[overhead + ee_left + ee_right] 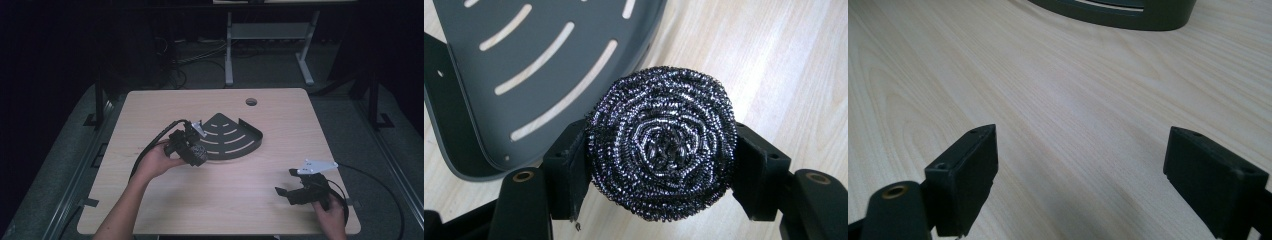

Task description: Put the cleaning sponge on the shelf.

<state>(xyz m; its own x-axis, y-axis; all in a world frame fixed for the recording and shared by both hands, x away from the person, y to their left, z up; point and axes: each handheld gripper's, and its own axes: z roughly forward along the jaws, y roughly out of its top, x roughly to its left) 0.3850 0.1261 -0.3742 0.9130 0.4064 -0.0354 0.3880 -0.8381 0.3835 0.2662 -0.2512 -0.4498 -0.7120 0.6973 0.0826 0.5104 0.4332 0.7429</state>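
A round steel-wool scourer [663, 142], dark and glittering, sits squeezed between the two black jaws of my left gripper [659, 170]. In the high view the left gripper [196, 152] holds the scourer [198, 155] just above the near left edge of a dark quarter-round slotted shelf [235, 137] lying flat on the table. That shelf [524, 75] fills the upper left of the left gripper view. My right gripper [286, 182] rests near the table's front right corner, jaws wide apart over bare wood [1080, 175]. The shelf's rim [1128, 15] shows far off in the right gripper view.
The light wooden table [150, 200] has a round cable hole [251, 102] near its far edge. Black cables trail from both grippers. Beyond the table stands a grey metal frame [270, 35] on a dark floor.
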